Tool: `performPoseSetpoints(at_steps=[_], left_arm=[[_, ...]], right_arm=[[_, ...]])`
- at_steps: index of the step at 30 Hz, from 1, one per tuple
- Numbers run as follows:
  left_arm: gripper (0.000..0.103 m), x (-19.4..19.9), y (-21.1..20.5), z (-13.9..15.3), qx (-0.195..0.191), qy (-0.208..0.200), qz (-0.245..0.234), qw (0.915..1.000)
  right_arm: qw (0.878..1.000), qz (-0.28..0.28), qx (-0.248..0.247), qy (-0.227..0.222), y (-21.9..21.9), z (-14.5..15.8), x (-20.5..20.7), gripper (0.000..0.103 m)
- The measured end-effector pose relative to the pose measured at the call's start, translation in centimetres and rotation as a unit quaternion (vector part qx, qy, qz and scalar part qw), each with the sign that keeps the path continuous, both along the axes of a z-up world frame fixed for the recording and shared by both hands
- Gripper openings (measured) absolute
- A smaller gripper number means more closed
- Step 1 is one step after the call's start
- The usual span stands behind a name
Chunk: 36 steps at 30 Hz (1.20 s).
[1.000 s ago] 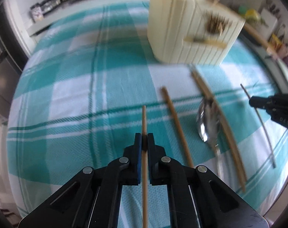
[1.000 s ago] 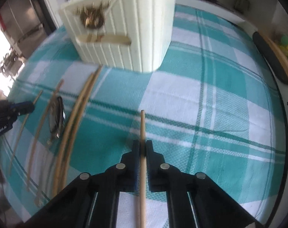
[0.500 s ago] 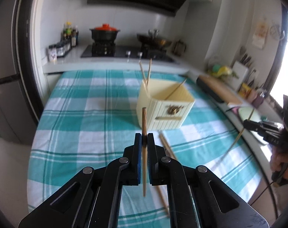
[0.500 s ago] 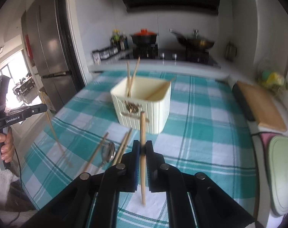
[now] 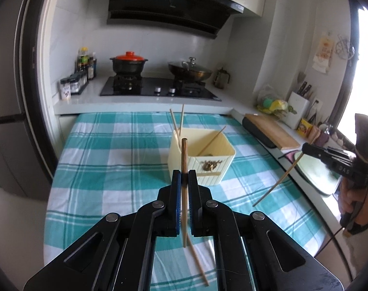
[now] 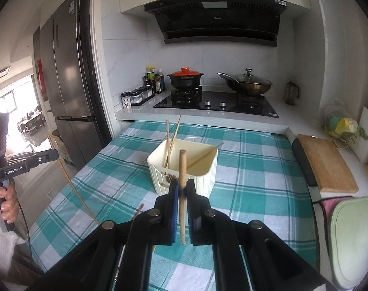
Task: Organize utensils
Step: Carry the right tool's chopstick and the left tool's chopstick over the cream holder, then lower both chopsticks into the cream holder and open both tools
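In the left wrist view, my left gripper (image 5: 184,173) is shut on a brown wooden chopstick (image 5: 184,152) that stands upright between the blue pads, raised above the checked tablecloth. The cream utensil holder (image 5: 209,163) stands just beyond it with several chopsticks (image 5: 181,121) leaning inside. My right gripper (image 6: 182,184) is shut on a second chopstick (image 6: 182,167), also upright, in front of the holder (image 6: 208,181). Each gripper also shows at the edge of the other's view: the right gripper (image 5: 305,149) with its chopstick (image 5: 276,181) slanting down, and the left gripper (image 6: 55,154) with its chopstick (image 6: 72,184).
One loose chopstick (image 5: 197,262) lies on the cloth under my left gripper. A wooden cutting board (image 6: 327,165) and a pale green mat (image 6: 354,237) line the right counter. A hob with a red-lidded pot (image 6: 185,77) and a wok (image 6: 247,83) is behind the table, and a fridge (image 6: 67,84) stands on the left.
Both grippers have lifted off the table with their chopsticks and tilted up. The views went from close on the cloth to the whole kitchen, and the holder now sits lower and farther ahead.
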<state>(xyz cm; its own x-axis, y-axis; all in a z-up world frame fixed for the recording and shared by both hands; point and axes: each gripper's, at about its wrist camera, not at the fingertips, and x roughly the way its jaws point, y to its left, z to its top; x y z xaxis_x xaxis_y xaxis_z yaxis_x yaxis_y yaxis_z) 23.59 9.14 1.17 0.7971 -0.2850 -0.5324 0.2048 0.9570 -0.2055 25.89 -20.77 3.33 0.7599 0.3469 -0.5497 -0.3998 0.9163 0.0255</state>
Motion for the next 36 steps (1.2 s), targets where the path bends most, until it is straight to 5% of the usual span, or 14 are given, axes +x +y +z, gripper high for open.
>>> performPoseSetpoints(at_steps=[14, 20, 23, 29, 32, 36], left_arm=[[0.003, 5.3, -1.4, 9.5, -0.013, -0.111, 0.036, 0.9931], [0.003, 10.3, -4.2, 9.6, 0.004, -0.145, 0.064, 0.9874], [0.003, 13.0, -5.5, 7.9, 0.005, -0.124, 0.063, 0.9904], [0.003, 19.0, -8.0, 2.4, 0.019, -0.022, 0.035, 0.9989], [0.003, 21.4, -8.8, -0.3, 0.026, 0.036, 0.026, 0.9987], [0.004, 23.5, -9.7, -3.0, 0.020, 0.103, 0.007, 0.9944]], right_arm=[[0.996, -0.011, 0.000, -0.091, 2.0, 6.1, 5.1, 0.007], [0.989, -0.028, 0.006, -0.145, 3.0, 6.1, 8.7, 0.007], [0.992, -0.025, 0.008, -0.125, 3.4, 4.4, 11.1, 0.007], [1.000, 0.002, -0.002, 0.006, 4.2, -0.5, 16.5, 0.007], [0.996, 0.003, -0.017, 0.088, 5.0, -3.4, 19.4, 0.007], [0.991, -0.003, -0.021, 0.134, 5.4, -5.9, 21.8, 0.007]])
